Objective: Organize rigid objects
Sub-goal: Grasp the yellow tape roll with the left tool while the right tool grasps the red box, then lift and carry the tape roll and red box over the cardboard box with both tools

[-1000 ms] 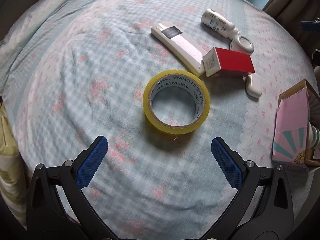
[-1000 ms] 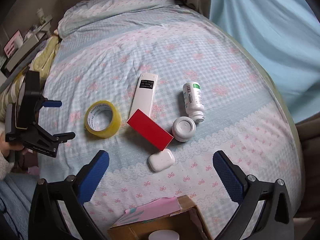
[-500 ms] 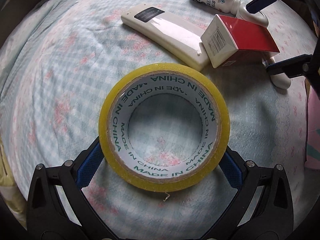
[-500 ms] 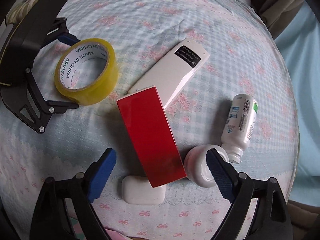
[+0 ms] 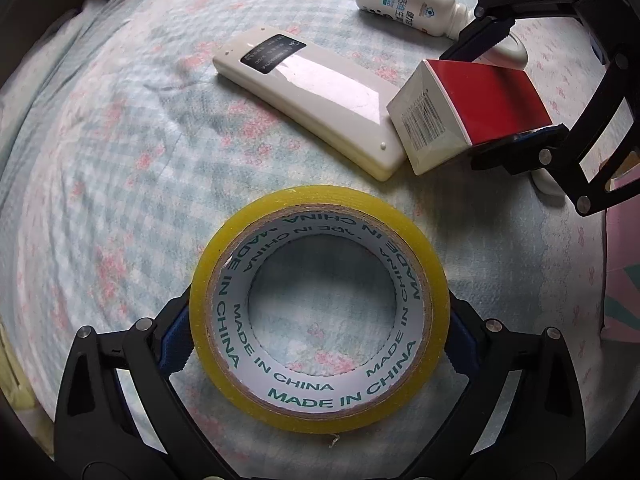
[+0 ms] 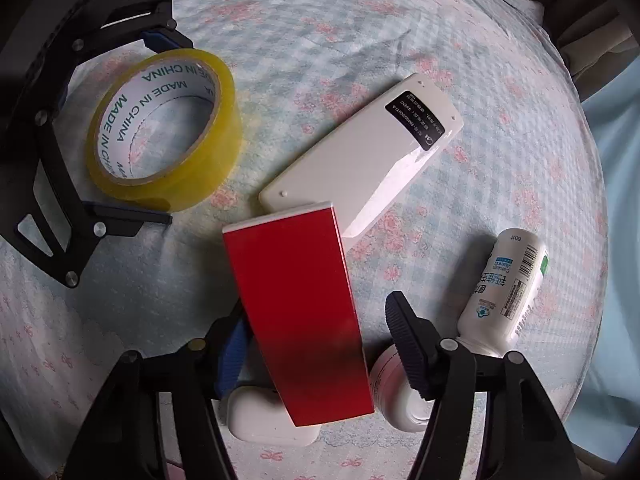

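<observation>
A yellow tape roll [image 5: 320,308] lies flat on the bed, and my left gripper [image 5: 320,340] has closed its blue pads against both sides of it. The roll also shows in the right wrist view [image 6: 164,128], held by the left gripper [image 6: 156,128]. My right gripper [image 6: 320,344] straddles a red box [image 6: 296,312]; its left pad touches the box, its right pad stands a little apart. The red box [image 5: 472,112] leans on a white remote [image 5: 312,92].
A white remote [image 6: 360,176], a white pill bottle [image 6: 504,288], a round white jar [image 6: 400,400] and a white earbud case [image 6: 264,420] lie around the red box. The bottle [image 5: 408,0] shows at the far side. A pink carton [image 5: 624,272] sits at the right edge.
My left gripper moved onto the tape roll and closed on it. My right gripper came down over the red box and narrowed around it.
</observation>
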### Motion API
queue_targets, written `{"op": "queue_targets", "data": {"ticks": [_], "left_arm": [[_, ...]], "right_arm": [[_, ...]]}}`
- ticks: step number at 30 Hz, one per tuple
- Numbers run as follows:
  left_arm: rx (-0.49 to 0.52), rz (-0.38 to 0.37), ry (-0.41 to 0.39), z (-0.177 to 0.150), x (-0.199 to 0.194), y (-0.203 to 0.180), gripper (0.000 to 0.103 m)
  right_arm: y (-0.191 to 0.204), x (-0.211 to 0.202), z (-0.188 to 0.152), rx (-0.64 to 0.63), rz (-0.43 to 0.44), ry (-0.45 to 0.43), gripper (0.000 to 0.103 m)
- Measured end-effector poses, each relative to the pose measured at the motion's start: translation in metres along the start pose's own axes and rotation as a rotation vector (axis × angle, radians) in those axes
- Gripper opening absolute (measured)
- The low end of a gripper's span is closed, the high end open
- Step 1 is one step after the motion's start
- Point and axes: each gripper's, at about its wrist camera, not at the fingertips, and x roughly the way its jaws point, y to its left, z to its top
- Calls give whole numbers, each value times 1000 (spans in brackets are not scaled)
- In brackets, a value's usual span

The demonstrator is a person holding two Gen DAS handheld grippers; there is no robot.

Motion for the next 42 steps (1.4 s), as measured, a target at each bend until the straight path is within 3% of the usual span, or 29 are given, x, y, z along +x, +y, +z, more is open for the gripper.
{"op": "queue_targets", "data": {"ticks": [4,18,31,42], "left_arm": [[0,-8,-7,1,0,1,98],[-35,-23,-21,-3,-11,8,98],[-99,-25,-77,-16,-71,30,98],[-79,-41,-178,-12,-179,30,98]], "right_arm": [[5,6,4,-14,16,14,42],[7,-5,17,89,37,19,41],[-19,-63,34,505,93,-74,41],[23,-177,-19,925,111,-218,41]]}}
